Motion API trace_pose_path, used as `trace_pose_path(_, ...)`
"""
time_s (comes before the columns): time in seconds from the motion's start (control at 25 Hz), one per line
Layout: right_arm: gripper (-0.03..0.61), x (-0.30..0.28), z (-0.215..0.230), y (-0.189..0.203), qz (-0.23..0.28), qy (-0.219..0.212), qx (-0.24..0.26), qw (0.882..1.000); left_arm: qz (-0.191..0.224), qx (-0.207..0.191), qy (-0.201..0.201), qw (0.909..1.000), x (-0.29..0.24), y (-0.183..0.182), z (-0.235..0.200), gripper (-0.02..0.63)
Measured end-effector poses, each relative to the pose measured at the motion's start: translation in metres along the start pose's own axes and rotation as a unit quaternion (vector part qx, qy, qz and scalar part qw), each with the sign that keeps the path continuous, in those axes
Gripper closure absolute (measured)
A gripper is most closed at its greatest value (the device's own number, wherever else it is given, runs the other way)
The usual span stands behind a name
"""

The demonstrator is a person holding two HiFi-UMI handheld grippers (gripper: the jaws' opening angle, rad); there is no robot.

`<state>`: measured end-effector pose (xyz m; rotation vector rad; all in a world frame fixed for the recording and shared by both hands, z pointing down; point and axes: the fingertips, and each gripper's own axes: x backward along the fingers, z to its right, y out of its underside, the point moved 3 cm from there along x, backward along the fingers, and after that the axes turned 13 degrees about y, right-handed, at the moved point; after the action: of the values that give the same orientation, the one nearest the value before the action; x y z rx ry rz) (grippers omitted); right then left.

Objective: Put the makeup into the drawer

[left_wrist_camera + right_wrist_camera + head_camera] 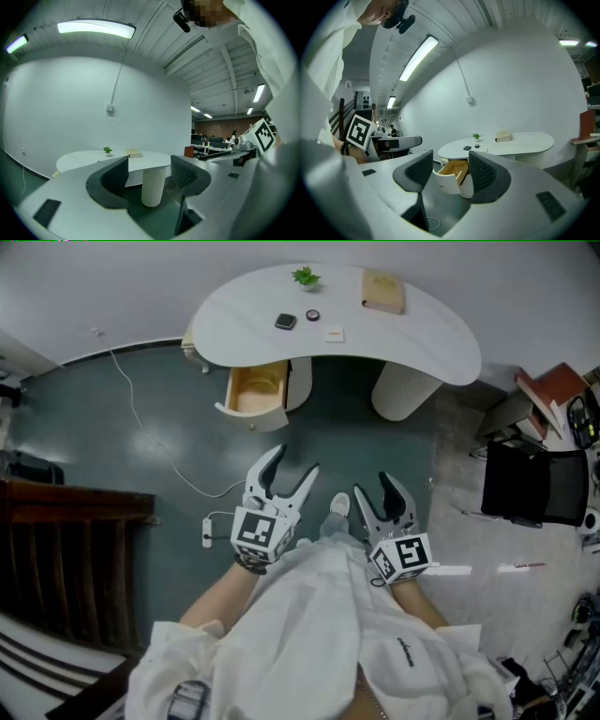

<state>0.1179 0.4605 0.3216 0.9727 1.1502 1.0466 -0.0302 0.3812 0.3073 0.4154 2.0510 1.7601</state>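
Observation:
The makeup lies on a white curved table (pixel 412 334): a dark square compact (pixel 286 322) and a small round pot (pixel 312 315), also visible as the compact (pixel 467 148) and the pot (pixel 476 146) in the right gripper view. Under the table's left end an open drawer (pixel 255 390) shows its bare wooden inside (pixel 454 168). Both grippers hover over the floor, well short of the table. My left gripper (pixel 296 461) is open and holds nothing; it points at the table's pedestal leg (pixel 153 185). My right gripper (pixel 373 487) is open too, its jaws framing the distant drawer.
On the table also stand a small plant (pixel 306 277), a tan box (pixel 383 292) and a white card (pixel 335 335). A black chair (pixel 534 484) is at the right. A white cable with a plug block (pixel 208 531) trails over the floor at the left. Dark wooden furniture (pixel 66 549) fills the left edge.

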Motion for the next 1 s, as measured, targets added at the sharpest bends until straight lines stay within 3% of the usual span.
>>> trace_pose_path(0.64, 0.324, -0.113, 0.077, -0.050, 0.003, -0.066, 0.008, 0.998, -0.011, 0.001, -0.056, 0.9984, -0.117, -0.027, -0.058, 0.325)
trace_pose_path(1.0, 0.324, -0.145, 0.088, -0.059, -0.003, -0.100, 0.011, 0.995, -0.014, 0.001, -0.075, 0.9971, -0.142, -0.032, -0.069, 0.325)
